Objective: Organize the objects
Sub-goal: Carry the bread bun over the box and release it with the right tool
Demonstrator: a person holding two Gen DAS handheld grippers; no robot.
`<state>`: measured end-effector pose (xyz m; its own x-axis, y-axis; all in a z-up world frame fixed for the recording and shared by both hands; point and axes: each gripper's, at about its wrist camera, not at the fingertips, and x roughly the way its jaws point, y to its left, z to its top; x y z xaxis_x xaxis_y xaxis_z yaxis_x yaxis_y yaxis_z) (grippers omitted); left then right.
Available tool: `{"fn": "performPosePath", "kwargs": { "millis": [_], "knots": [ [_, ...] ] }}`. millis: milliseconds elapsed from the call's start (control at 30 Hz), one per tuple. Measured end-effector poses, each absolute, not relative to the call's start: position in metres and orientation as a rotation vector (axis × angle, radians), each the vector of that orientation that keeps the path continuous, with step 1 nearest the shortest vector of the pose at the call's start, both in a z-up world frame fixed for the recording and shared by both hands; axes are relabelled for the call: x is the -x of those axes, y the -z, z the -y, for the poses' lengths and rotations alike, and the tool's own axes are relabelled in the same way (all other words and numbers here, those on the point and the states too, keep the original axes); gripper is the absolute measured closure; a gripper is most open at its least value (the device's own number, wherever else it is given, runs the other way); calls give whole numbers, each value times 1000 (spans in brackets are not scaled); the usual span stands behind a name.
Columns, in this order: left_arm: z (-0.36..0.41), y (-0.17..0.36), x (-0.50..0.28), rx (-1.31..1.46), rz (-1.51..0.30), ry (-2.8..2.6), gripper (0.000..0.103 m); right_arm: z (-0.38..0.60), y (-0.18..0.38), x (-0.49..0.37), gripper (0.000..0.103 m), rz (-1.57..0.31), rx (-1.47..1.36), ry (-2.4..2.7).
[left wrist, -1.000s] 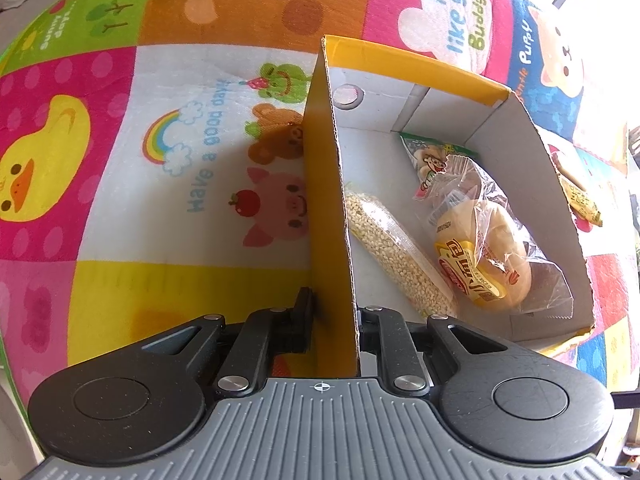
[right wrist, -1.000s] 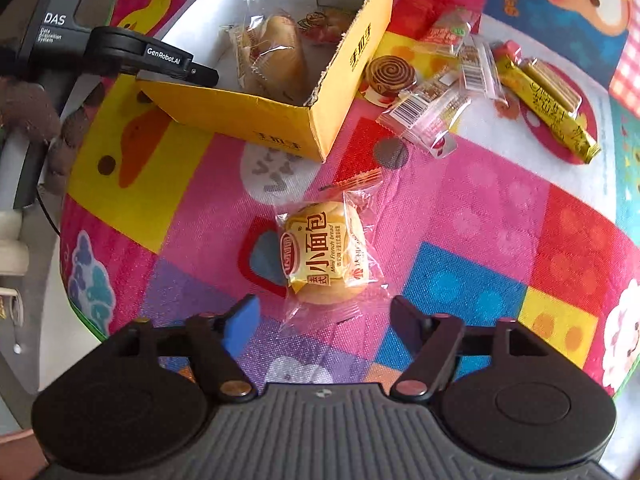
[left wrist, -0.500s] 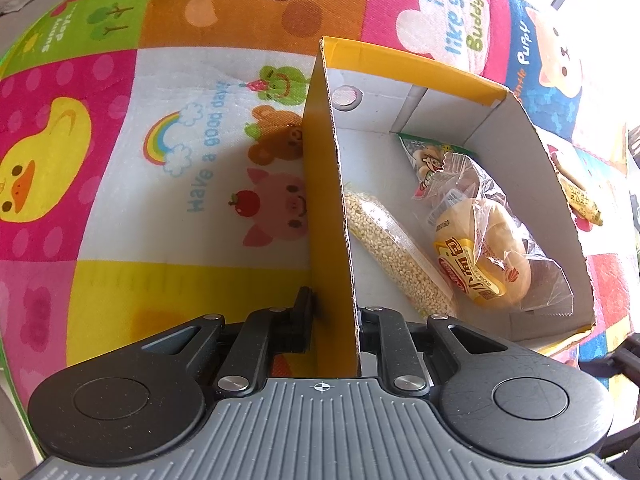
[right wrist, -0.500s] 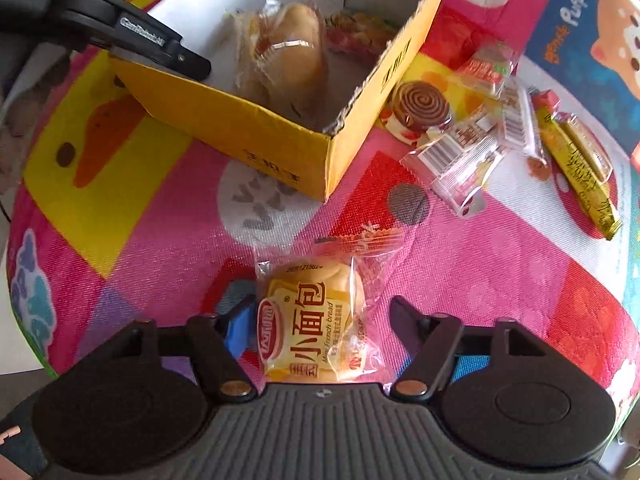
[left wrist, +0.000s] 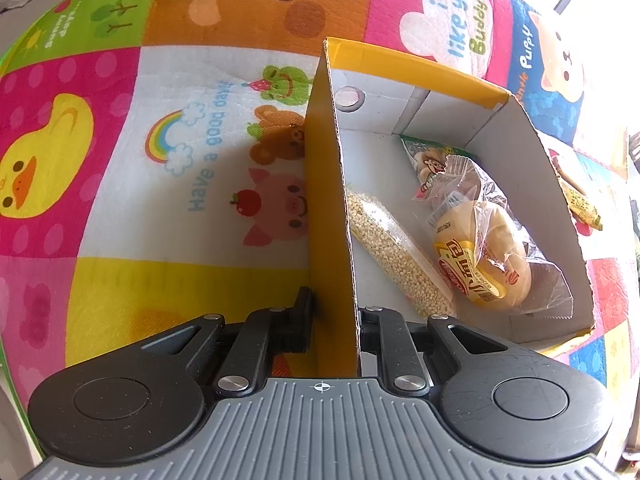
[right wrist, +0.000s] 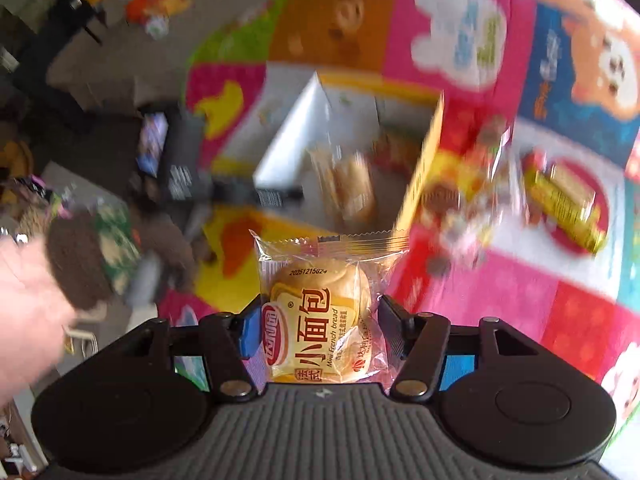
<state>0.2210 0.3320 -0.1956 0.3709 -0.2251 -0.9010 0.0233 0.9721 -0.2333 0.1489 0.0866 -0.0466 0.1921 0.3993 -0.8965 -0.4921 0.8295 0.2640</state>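
My left gripper (left wrist: pixel 334 322) is shut on the near side wall of a yellow cardboard box (left wrist: pixel 328 184), one finger outside and one inside. The box holds a grain bar (left wrist: pixel 394 252), a wrapped mini bread (left wrist: pixel 482 256) and a green snack pack (left wrist: pixel 430 160). My right gripper (right wrist: pixel 316 328) is shut on a second wrapped mini French bread (right wrist: pixel 316 320) and holds it in the air, above and in front of the box (right wrist: pixel 424 160). The right wrist view is blurred with motion.
A colourful cartoon play mat (left wrist: pixel 180 160) covers the surface. Loose snacks lie right of the box: yellow bars (right wrist: pixel 564 200) and small wrapped candies (right wrist: pixel 468 208). A hand (right wrist: pixel 28 312) and the left gripper's body (right wrist: pixel 188 164) show at the left.
My right gripper closed on the mini bread on the mat and lifted it up, swinging toward the box. My left gripper kept its hold on the box wall.
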Motion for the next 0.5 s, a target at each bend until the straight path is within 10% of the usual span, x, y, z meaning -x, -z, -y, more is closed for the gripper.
{"fn": "performPosePath", "kwargs": {
  "millis": [500],
  "knots": [
    [-334,196,-219,201,-1178,159,85,-137,11,-254,42,-946,43,-591]
  ]
}}
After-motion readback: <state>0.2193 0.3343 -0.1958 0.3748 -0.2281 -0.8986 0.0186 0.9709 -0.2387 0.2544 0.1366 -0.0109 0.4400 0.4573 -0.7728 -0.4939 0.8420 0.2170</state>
